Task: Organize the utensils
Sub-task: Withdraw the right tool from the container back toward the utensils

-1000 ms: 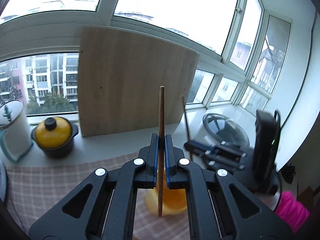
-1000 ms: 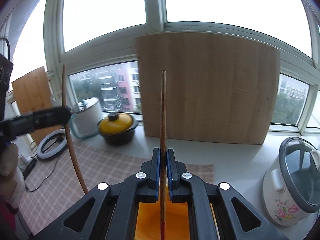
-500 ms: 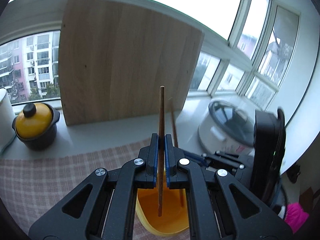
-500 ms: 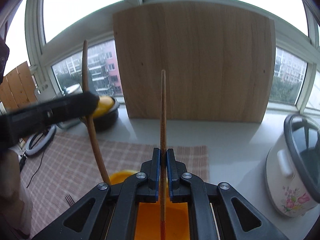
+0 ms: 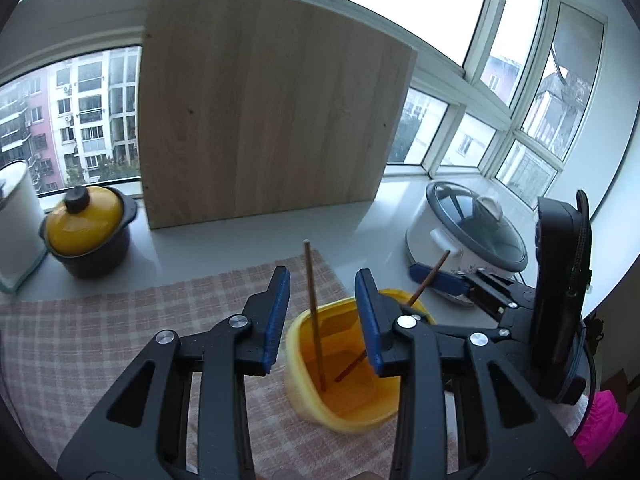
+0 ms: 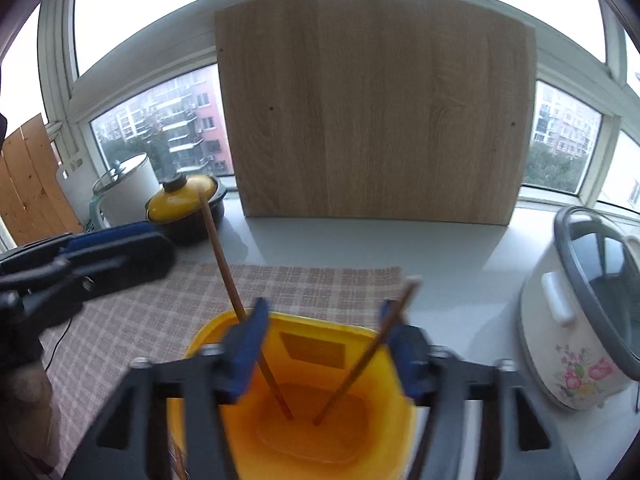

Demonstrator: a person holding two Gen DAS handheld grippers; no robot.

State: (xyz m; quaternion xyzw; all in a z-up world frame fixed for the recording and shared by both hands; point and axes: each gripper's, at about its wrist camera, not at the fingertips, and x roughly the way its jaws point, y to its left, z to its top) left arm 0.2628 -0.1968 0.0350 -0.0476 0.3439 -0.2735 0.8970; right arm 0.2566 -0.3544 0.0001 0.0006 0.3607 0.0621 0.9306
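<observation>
A yellow utensil holder (image 5: 344, 396) stands on the checked mat; it also shows in the right wrist view (image 6: 300, 420). Two wooden chopsticks stand loose in it: one (image 5: 314, 312) leans left, the other (image 5: 428, 276) leans right. In the right wrist view they are the left chopstick (image 6: 224, 264) and the right chopstick (image 6: 380, 336). My left gripper (image 5: 323, 304) is open just above the holder, its jaws either side of the left chopstick without touching it. My right gripper (image 6: 326, 340) is open over the holder's rim, empty.
A large wooden board (image 5: 264, 112) leans against the window. A yellow-lidded black pot (image 5: 86, 228) and a white container (image 5: 16, 220) stand at left. A white rice cooker (image 5: 468, 228) stands at right. The checked mat (image 5: 100, 320) covers the counter.
Both grippers have opened and let go of their chopsticks, which now stand loose in the yellow holder. Both cameras have tilted down toward the holder.
</observation>
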